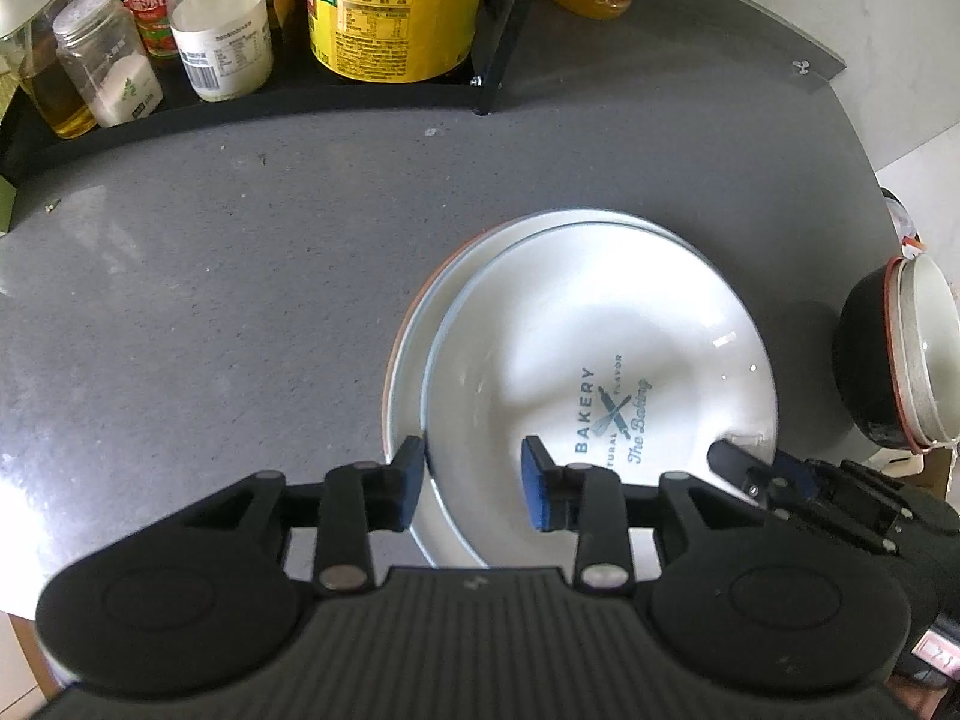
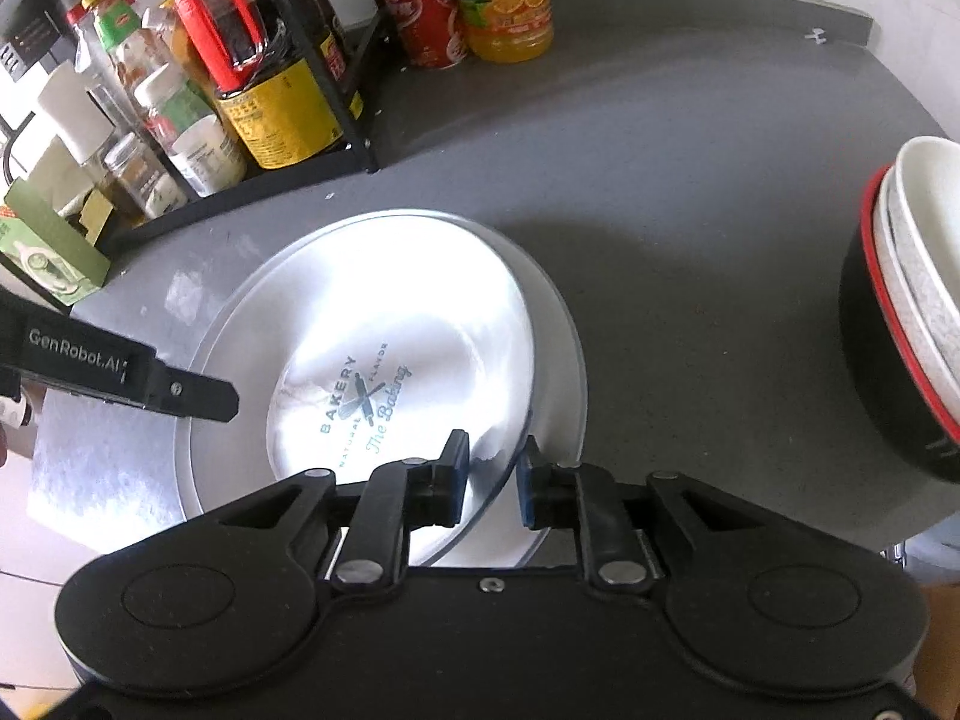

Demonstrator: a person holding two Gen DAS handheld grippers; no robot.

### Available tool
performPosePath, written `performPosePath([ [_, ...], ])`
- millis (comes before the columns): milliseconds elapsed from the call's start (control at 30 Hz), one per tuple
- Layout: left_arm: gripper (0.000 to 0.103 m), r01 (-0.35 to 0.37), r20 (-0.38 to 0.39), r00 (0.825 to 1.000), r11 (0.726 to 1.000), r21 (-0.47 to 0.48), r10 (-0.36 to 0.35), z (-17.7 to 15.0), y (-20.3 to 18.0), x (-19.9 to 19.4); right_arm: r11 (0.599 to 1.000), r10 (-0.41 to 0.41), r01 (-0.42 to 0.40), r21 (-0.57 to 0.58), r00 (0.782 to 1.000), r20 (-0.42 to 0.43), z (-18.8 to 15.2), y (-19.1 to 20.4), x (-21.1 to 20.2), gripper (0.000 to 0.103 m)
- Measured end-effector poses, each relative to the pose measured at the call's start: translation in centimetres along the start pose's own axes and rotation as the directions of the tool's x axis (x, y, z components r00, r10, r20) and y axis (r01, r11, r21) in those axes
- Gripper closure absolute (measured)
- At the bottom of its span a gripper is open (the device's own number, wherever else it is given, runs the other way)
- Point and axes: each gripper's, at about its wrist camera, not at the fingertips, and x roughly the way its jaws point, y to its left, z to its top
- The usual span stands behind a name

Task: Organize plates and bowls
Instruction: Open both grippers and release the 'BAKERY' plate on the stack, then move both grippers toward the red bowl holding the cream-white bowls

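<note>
A white plate with blue "BAKERY" print (image 1: 600, 354) (image 2: 396, 324) lies on a larger white plate (image 1: 414, 324) (image 2: 558, 324) on the grey counter. My left gripper (image 1: 474, 480) is open, its blue pads astride the top plate's left rim. My right gripper (image 2: 492, 480) is open, its pads astride the same plate's right rim; it also shows in the left wrist view (image 1: 756, 474). A stack of bowls, black with a red rim outside and white inside (image 1: 900, 360) (image 2: 900, 312), stands to the right.
A black rack (image 1: 498, 30) (image 2: 336, 96) at the back holds jars and bottles. An orange drink bottle (image 2: 504, 0) and a red can (image 2: 426, 18) stand beside it. A green box (image 2: 48, 246) sits at the left. The counter edge (image 2: 840, 18) curves behind.
</note>
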Motion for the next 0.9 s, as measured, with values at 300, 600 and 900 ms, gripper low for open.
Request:
performPosePath([
  [300,0.046,-0.067,0.048,0.997,0.998,-0.008,0.068,0.4,-0.4,-1.1,0.99,0.113,-0.113,0.08,0.994,0.008,0.0,-1.8,-1.5,0.065],
  [600,0.043,-0.094,0.092,0.991,0.994,-0.052,0.099,1.2,-1.2,-2.3,0.974,0.136,-0.151,0.168,0.986,0.097,0.4,-5.1,-3.6,0.058],
  [900,0.035,-0.073,0.15,0.986,0.997,-0.031,0.076,2.8,-5.5,-4.1,0.965,0.107,-0.143,0.219,0.98,0.171,2.2,-8.7,-6.0,0.047],
])
